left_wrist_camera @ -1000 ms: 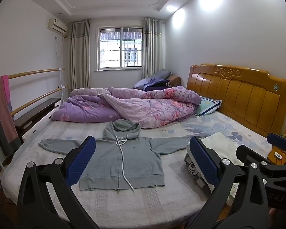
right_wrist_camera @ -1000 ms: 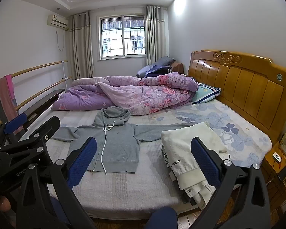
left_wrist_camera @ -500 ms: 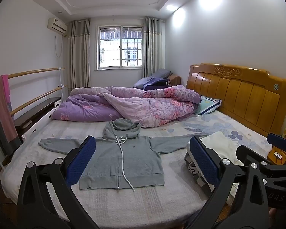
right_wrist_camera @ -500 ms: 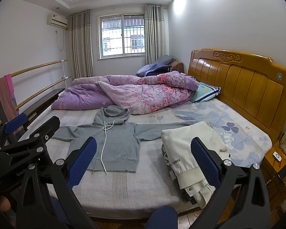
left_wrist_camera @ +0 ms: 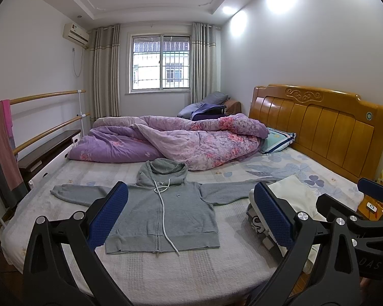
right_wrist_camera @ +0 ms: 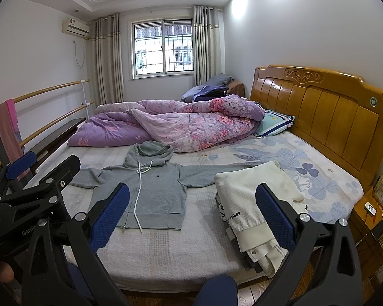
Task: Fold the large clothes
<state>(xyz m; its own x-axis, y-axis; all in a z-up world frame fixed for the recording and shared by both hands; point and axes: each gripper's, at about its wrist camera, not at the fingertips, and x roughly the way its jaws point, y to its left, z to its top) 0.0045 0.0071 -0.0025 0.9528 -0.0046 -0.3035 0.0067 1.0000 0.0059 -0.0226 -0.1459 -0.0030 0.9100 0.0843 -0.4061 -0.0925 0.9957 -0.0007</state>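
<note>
A grey zip hoodie (left_wrist_camera: 163, 211) lies flat and face up on the bed, sleeves spread out to both sides, hood toward the far side, white drawstring trailing down its front. It also shows in the right wrist view (right_wrist_camera: 153, 191). My left gripper (left_wrist_camera: 189, 216) is open and empty, held in the air before the near edge of the bed, short of the hoodie's hem. My right gripper (right_wrist_camera: 191, 216) is open and empty, also held back from the bed, between the hoodie and the clothes pile. The left gripper's body (right_wrist_camera: 30, 199) shows at the left of the right wrist view.
A pile of folded clothes with a cream garment on top (right_wrist_camera: 252, 199) sits on the bed's near right part, over the hoodie's right cuff. A purple floral quilt (left_wrist_camera: 171, 140) lies bunched across the far side. A wooden headboard (left_wrist_camera: 319, 127) is at right, wooden rails (left_wrist_camera: 46, 127) at left.
Almost nothing has changed. Both grippers stay open and nearly still, and the hoodie has not moved.
</note>
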